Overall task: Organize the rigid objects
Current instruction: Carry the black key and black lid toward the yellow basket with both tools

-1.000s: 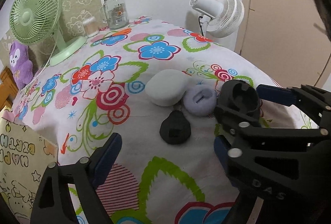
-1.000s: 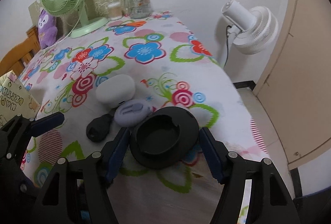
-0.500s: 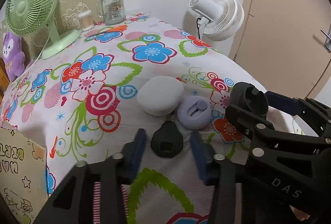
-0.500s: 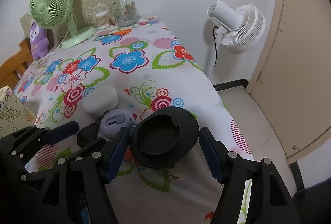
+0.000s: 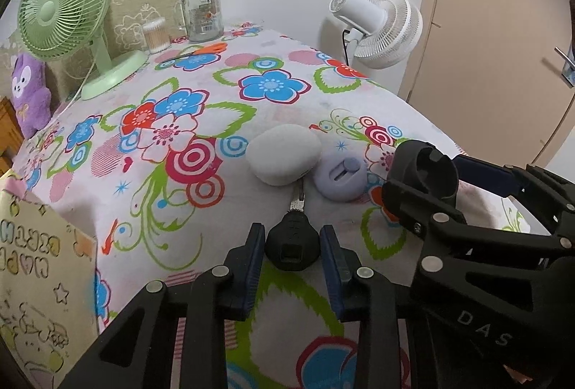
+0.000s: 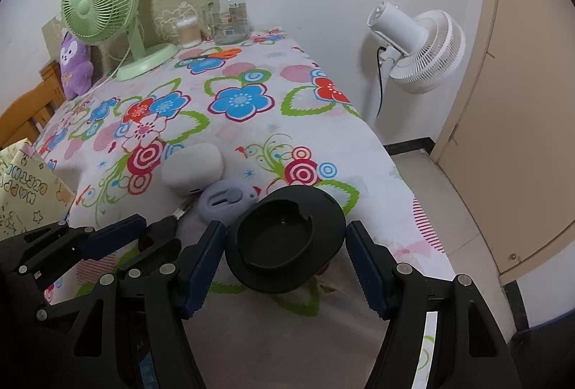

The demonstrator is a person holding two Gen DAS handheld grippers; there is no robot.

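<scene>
**Left tongs closing on the key; right tongs carrying the black holder**

My left tongs sit low on the flower-print tablecloth, their blue pads bracketing the black plastic head of a metal-bladed key. The pads look to be touching or just beside the head on both sides. I cannot tell whether they have taken firm hold. The key lies flat, its blade pointing away from me toward the pale grey pebble-shaped case and the lilac round silicone case. Those two lie touching or nearly so. I judge the low, level approach is meant to catch the head across its narrow width.

My right tongs hold a black round plastic holder with a recessed cup and a notched rim. The blue pads press its flanks. It is tilted with the cup facing the camera and appears raised off the cloth near the table's right edge.

Risk, in my judgement: the thin key may slide on the cloth rather than lift.
</scene>
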